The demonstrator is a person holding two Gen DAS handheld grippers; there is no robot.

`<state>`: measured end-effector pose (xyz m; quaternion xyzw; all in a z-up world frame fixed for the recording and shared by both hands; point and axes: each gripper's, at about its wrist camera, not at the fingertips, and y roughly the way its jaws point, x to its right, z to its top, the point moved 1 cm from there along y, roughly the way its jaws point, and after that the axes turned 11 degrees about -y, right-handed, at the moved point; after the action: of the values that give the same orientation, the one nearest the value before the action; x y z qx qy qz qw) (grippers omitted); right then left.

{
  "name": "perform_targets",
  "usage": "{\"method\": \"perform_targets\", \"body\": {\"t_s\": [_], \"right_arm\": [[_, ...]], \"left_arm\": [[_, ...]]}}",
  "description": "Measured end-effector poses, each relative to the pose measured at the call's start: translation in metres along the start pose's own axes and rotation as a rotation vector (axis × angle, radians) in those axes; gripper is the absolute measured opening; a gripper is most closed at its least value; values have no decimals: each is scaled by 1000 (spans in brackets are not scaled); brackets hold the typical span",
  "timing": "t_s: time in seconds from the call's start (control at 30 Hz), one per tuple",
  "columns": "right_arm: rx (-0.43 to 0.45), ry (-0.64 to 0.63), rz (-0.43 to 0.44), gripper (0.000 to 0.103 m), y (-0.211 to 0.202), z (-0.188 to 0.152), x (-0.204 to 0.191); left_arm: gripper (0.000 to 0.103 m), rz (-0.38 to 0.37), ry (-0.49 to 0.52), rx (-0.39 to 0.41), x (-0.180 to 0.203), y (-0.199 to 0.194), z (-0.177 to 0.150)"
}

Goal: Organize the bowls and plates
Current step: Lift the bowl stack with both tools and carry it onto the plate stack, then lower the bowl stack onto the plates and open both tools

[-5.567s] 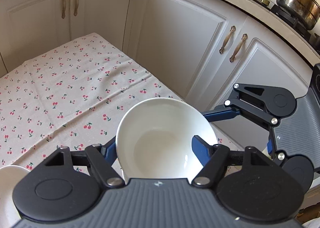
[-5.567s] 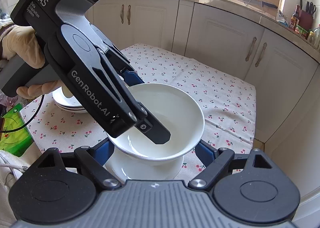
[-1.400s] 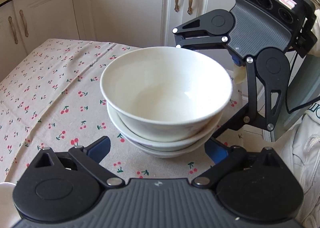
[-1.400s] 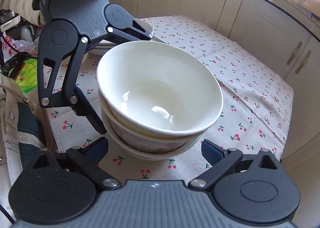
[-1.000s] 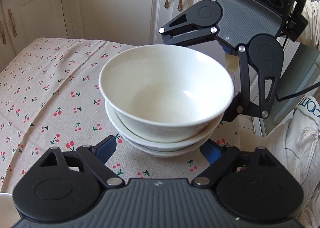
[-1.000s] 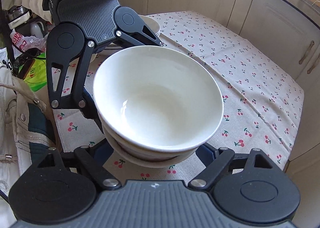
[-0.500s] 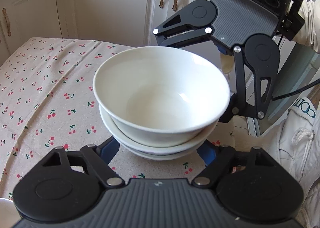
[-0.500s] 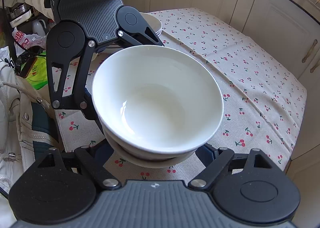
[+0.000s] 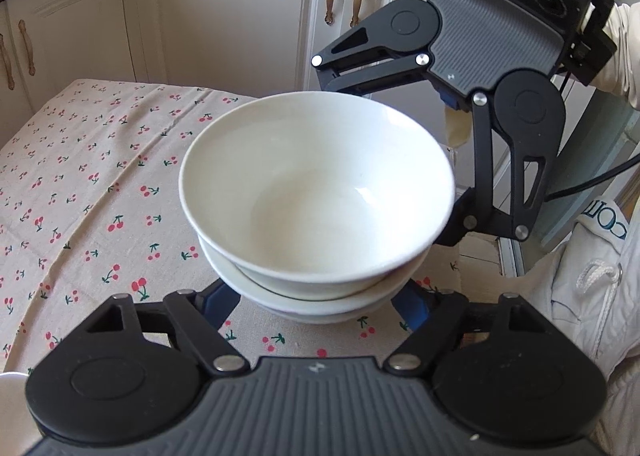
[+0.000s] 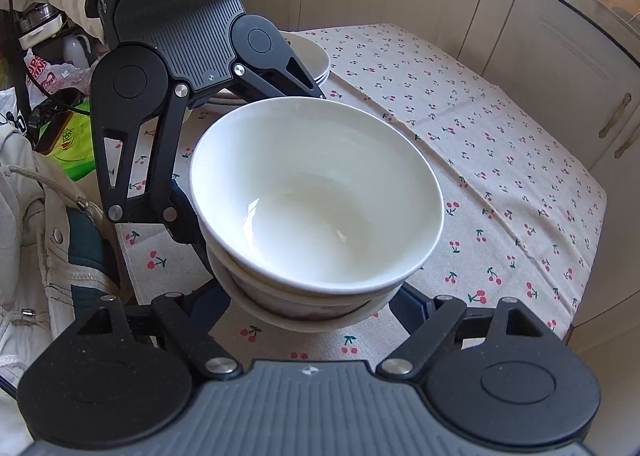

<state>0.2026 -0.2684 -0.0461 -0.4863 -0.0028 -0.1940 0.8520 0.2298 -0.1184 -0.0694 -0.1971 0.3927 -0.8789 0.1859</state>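
Nearest each lens, blue pads straddled the base of the bowl stack point(image 9: 316, 296) – white bowls nested, sitting on the cherry-print tablecloth point(image 9: 92, 184) over the counter, close to its near edge.

Left gripper point(image 9: 316, 302): jaws closing, narrowed around the lowest bowl, pads just beside its wall on both sides; actual contact hidden under the rim, cannot tell if it was gripping. Right gripper point(image 10: 316, 306): jaws also closing, slowly and held wider, flanking the same stack from the other side; pads looked short of the wall, so it was holding nothing. The top bowl point(image 10: 316, 192) sat slightly off-centre in the one below.

Judged step: seizing the stack from two sides to shift it as one. To do it well, both pairs of pads should bite low on the bottom bowl, under its flare, not on the upper rims – those would slip or lift off alone. Close evenly, lift level, keep the two hands moving together so the loose top bowl doesn't rock.

Farther off, in the right wrist view, a plate stack point(image 10: 316, 60) showed behind the left gripper – likely the neighbour to park the bowls near. White cabinet doors point(image 9: 240, 20) beyond.
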Motion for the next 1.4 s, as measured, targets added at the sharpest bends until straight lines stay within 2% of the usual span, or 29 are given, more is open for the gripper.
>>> {"method": "perform_targets", "body": {"t_s": [0.2,0.37,0.57,0.7,1.0,1.4], "right_arm": [[29,-66,-6,89,-5,30,-5],[74,-169,-6,89,1,75,-10],[128,-292,17,89,27,133,-15],[139,-345,48,89,54,164,-16],[104,-365,103,89,102,195,-8],[79,-330,133,89,120,201,8]], "left_arm": [[81,85,-13,33,1,-39,-8],[81,196,-48,61,-8,-83,-25],[81,324,-112,82,-30,-126,-54],[81,377,-162,73,-48,-138,-72],[81,383,-219,54,-82,-136,-90],[81,355,-231,53,-94,-137,-99]]}}
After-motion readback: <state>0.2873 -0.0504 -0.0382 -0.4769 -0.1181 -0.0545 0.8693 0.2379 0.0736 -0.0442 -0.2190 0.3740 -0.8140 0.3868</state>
